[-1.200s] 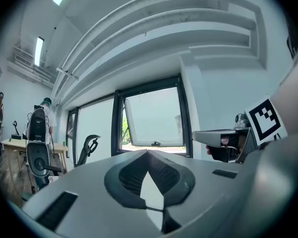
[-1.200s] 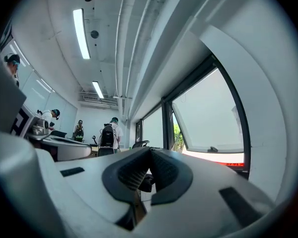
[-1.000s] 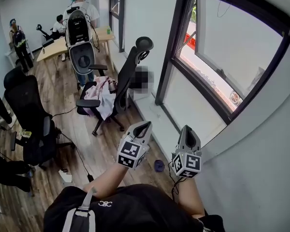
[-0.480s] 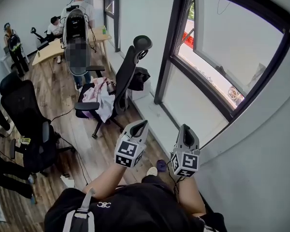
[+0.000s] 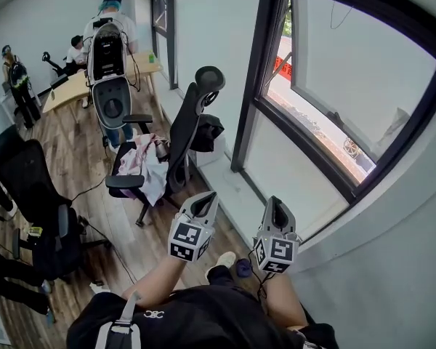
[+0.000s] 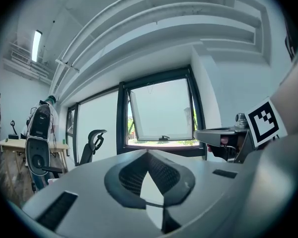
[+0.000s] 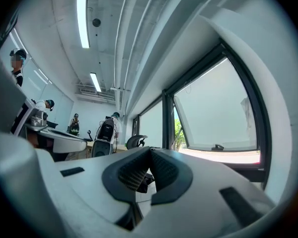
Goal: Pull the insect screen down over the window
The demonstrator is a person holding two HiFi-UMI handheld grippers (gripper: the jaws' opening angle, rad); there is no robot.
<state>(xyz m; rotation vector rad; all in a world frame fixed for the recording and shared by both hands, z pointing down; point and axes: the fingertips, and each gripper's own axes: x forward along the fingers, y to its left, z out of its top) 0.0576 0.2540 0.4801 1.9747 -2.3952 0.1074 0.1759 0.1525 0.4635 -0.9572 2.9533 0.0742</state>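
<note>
The window (image 5: pixel 349 86) has a dark frame, and its lower sash (image 5: pixel 363 64) is tilted open outward, up and to the right in the head view. A thin cord (image 5: pixel 336 14) hangs at its top; I cannot make out the insect screen itself. My left gripper (image 5: pixel 207 198) and right gripper (image 5: pixel 275 206) are held side by side below the window, well short of it. Both are shut with nothing between the pads. The left gripper (image 6: pixel 148 155) faces the window (image 6: pixel 161 113) in its own view. In the right gripper view the right gripper (image 7: pixel 150 152) has the window (image 7: pixel 218 118) to its right.
An office chair (image 5: pixel 185 122) draped with clothes stands left of the window, and a black chair (image 5: pixel 29 187) further left. A low white ledge (image 5: pixel 229 184) runs under the window. A small blue thing (image 5: pixel 243 267) lies on the wooden floor. People stand by a desk (image 5: pixel 65 82) at the back.
Both grippers have moved together, a little lower in the head view, still side by side. The room has shifted in the picture. Their jaws have stayed shut.
</note>
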